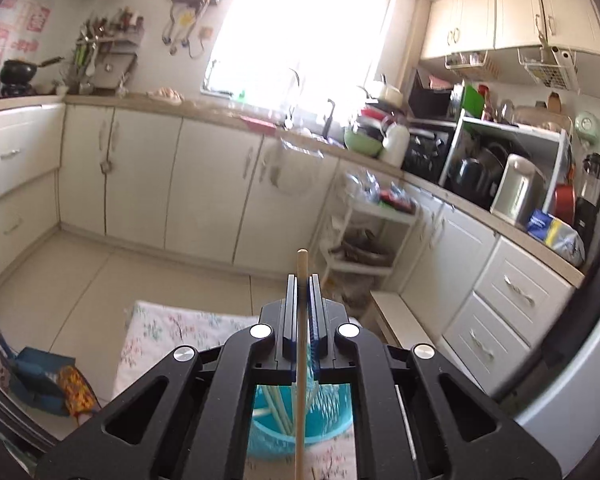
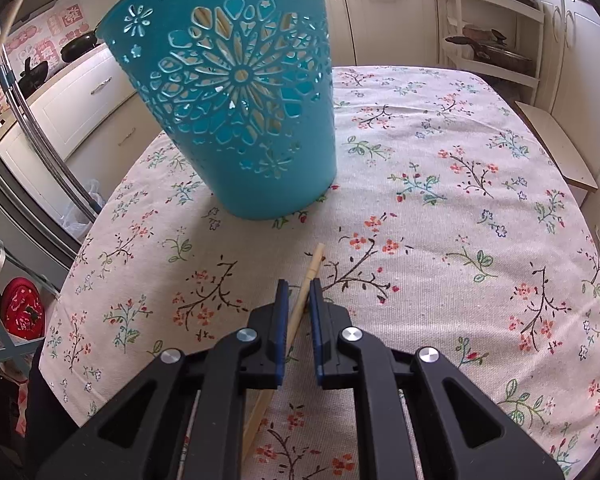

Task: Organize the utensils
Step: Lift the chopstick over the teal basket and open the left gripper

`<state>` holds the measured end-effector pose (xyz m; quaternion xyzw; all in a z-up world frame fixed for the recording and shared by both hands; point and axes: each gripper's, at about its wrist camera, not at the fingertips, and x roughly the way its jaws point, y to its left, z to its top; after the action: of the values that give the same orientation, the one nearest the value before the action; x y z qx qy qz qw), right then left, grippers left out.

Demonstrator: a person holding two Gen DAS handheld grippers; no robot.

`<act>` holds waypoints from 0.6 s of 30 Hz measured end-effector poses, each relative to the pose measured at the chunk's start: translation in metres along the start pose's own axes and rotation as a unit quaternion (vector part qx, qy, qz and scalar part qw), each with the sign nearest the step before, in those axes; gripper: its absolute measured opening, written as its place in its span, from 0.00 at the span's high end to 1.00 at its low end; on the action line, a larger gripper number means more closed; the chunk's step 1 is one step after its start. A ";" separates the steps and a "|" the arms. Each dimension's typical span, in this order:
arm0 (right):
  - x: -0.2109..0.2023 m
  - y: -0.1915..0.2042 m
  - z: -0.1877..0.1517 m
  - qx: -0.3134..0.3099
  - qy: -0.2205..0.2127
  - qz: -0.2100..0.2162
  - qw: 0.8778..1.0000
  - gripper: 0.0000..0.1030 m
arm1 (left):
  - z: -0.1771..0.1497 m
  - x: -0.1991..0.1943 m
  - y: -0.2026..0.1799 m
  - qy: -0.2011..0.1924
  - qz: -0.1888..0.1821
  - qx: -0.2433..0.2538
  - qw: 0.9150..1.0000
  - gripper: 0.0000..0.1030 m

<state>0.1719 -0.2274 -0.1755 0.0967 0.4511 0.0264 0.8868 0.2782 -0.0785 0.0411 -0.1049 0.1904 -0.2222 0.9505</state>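
A floral tablecloth [image 2: 440,208] covers the worktop. Cream cabinets [image 1: 204,184] run beneath a bright window [image 1: 300,28]. A green bowl [image 1: 362,142] sits by the sink, a steel kettle [image 1: 516,188] stands under a white shelf [image 1: 512,136], and a black wok [image 1: 20,70] sits on the stove.

Grippers: two, left gripper [image 1: 302,280] and right gripper [image 2: 299,286].
Chopsticks held: two, one wooden chopstick [image 1: 301,360] in the left, one bamboo chopstick [image 2: 306,292] in the right.
Teal cut-out basket [image 2: 236,92]: one, at 11 o'clock on the surface; several sticks inside, number unclear.
Floral-clothed surface [image 2: 440,208]: one.
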 end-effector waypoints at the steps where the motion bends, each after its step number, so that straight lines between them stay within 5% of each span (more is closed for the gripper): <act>1: 0.000 0.000 0.000 0.000 0.000 0.000 1.000 0.89 | 0.004 0.002 -0.002 -0.013 0.008 -0.001 1.000 0.95; 9: 0.001 0.004 0.000 -0.013 -0.004 -0.004 1.000 0.87 | 0.012 0.040 -0.012 -0.058 0.031 0.005 0.998 0.95; 18: 0.003 0.004 0.000 -0.015 -0.004 0.000 1.000 0.87 | -0.041 0.086 -0.011 0.031 0.034 0.041 0.998 0.95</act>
<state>0.1740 -0.2227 -0.1769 0.0835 0.4468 0.0326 0.8901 0.3285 -0.1322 -0.0203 -0.0520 0.2138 -0.2010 0.9546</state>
